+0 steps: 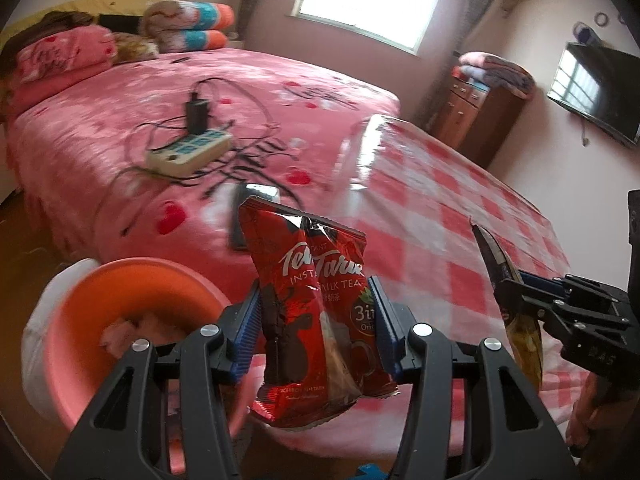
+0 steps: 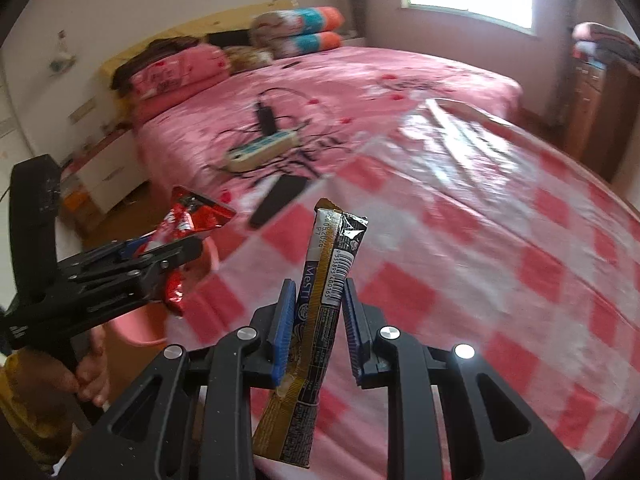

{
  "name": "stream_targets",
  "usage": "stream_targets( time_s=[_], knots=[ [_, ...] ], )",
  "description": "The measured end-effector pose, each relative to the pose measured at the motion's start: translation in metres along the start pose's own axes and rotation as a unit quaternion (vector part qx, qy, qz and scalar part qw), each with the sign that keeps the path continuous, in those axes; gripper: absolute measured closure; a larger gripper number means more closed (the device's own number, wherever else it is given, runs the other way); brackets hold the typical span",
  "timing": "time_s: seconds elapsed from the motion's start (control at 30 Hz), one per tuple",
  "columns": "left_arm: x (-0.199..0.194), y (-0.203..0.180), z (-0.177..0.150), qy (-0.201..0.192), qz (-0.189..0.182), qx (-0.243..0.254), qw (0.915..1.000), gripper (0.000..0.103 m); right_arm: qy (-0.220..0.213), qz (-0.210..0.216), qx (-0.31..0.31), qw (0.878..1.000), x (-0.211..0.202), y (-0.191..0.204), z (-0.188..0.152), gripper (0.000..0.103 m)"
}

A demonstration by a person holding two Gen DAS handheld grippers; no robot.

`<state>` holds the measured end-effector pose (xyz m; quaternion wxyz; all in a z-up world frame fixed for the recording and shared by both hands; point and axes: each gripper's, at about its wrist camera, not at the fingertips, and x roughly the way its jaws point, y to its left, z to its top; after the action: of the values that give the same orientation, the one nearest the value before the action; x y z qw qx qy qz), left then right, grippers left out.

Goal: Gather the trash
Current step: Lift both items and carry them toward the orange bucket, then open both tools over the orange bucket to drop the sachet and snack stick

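My left gripper (image 1: 316, 320) is shut on a red milk tea sachet (image 1: 316, 304), which stands upright between the blue pads. It hangs over the edge of the checked table (image 1: 440, 216), just right of a pink bin (image 1: 80, 344). My right gripper (image 2: 316, 320) is shut on a long gold and black stick sachet (image 2: 316, 312), held above the checked table (image 2: 500, 260). In the left wrist view the right gripper (image 1: 516, 300) shows at the right with its sachet (image 1: 524, 340). The left gripper (image 2: 160, 264) and red sachet (image 2: 188, 216) show at the left of the right wrist view.
The pink bin (image 2: 140, 328) sits low beside the table with crumpled paper inside. A pink bed (image 1: 120, 128) behind carries a power strip (image 1: 188, 152), cables and a dark phone (image 1: 244, 216). A wooden cabinet (image 1: 480, 116) and a wall television (image 1: 600, 92) stand at the right.
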<state>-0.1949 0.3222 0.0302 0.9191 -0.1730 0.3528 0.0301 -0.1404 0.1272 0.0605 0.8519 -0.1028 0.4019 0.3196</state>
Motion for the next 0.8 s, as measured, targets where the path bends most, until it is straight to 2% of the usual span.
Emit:
stream_targets(
  time_s=[0.37,0.63,0.8],
  knots=[
    [-0.011,0.093,-0.018,0.01,0.078,-0.072,0.9943,0.051,0.036,0.092,-0.038,0.994,0.048,0.071,0.024,0.078],
    [-0.007,0.13,-0.033,0.022,0.104,-0.103,0.989,0.051,0.057,0.128,-0.058,0.988,0.08,0.112,0.035,0.078],
    [0.0,0.142,-0.041,0.035,0.106,-0.117,0.9869,0.051,0.062,0.139,-0.066,0.986,0.094,0.127,0.037,0.078]
  ],
)
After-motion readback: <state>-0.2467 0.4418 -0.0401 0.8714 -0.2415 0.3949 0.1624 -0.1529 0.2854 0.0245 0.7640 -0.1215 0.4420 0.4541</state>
